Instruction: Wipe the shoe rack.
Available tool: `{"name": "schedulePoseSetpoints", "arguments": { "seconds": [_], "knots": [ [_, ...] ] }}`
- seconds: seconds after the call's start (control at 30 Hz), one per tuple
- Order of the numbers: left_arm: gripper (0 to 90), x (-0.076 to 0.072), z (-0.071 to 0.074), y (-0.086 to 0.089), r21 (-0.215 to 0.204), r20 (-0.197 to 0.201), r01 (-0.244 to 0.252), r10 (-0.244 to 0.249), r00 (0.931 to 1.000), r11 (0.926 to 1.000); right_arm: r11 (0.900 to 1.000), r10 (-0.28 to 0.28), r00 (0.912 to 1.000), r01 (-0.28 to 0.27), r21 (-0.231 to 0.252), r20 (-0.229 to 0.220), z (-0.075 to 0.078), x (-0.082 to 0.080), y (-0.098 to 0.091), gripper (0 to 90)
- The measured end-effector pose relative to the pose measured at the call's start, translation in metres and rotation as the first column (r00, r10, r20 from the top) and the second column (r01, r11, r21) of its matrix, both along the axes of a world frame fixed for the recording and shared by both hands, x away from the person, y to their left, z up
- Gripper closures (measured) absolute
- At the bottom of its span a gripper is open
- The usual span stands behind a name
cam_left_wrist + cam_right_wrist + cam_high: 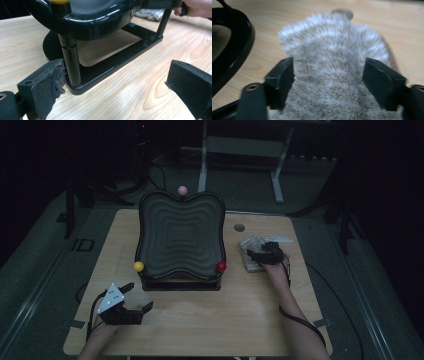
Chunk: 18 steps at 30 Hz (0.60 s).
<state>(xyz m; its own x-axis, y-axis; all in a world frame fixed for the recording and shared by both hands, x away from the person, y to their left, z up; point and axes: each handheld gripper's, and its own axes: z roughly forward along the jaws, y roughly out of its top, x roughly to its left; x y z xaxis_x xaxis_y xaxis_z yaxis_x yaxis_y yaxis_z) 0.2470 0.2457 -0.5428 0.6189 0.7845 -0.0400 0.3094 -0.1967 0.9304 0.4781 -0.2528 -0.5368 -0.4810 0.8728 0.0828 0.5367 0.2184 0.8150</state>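
Furry cloth: high view, on table right of black stand, under right gripper.
Left gripper: own view, jaws wide, empty, near stand base.
Right gripper view: jaws apart, straddling cloth; advise closing squarely mid-pile, then lifting.

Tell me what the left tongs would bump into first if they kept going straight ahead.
Most likely the black stand's near corner post, which rises just ahead of the left tongs, close by one open jaw. Depth is hard to judge, so they might meet the base frame instead.
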Motion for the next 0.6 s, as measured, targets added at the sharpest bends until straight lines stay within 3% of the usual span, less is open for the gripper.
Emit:
{"name": "schedulePoseSetpoints", "arguments": {
  "seconds": [0.17,0.3,0.4,0.6],
  "knots": [
    [2.4,-0.004,0.003,-0.001,-0.017,0.024,0.019,-0.018,0.9995,0.9997,0.9935,0.097,0.9921,-0.101,0.051,0.080,0.011,-0.023,-0.001,14.7],
    [2.4,-0.008,0.005,-0.002,-0.036,0.040,0.031,-0.030,0.9988,0.9989,0.9828,0.163,0.9823,-0.170,0.071,0.092,0.016,-0.042,0.000,14.0],
    [2.4,-0.011,0.005,-0.003,-0.031,0.047,0.038,-0.036,0.9982,0.9988,0.9816,0.174,0.9766,-0.183,0.056,0.126,0.017,-0.053,0.000,14.0],
    [2.4,-0.015,0.006,-0.005,-0.028,0.050,0.049,-0.047,0.9976,0.9984,0.9885,0.142,0.9814,-0.147,0.034,0.130,0.014,-0.070,-0.008,14.0]
  ]
}}
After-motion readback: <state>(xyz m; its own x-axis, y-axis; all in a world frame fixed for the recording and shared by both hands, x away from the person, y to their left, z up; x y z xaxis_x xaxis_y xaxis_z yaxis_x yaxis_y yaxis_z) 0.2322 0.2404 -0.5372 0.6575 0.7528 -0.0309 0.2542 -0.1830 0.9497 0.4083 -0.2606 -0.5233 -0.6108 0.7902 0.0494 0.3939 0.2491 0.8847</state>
